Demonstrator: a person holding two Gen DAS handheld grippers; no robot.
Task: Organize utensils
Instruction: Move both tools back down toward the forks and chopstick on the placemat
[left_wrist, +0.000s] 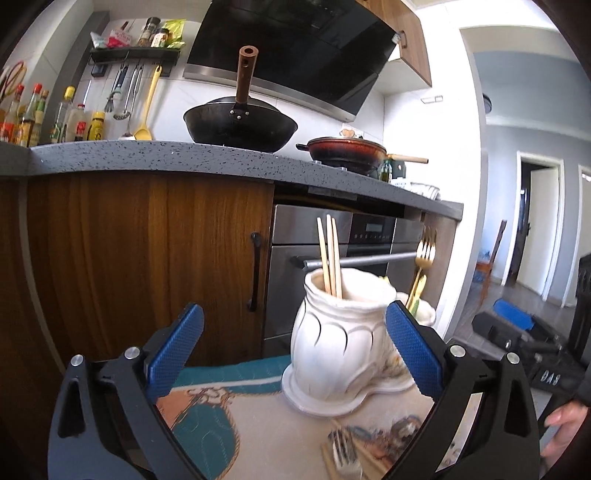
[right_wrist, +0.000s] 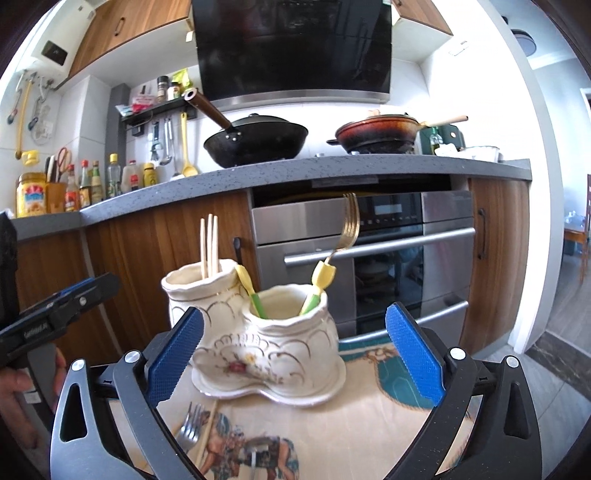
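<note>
A cream double-pot ceramic holder (right_wrist: 266, 347) is standing on the patterned tablecloth (right_wrist: 369, 435), its rear pot keeping three wooden chopsticks (right_wrist: 209, 245) upright while its front pot is holding a gold fork (right_wrist: 345, 236) with a yellow-green handle and a second such handle (right_wrist: 249, 290). In front of the holder a silver fork (right_wrist: 190, 428) is lying on the cloth beside what may be a loose chopstick, blurred here. The left gripper (left_wrist: 294, 354) and right gripper (right_wrist: 294, 354) are both hovering with jaws spread wide, gripping nothing.
</note>
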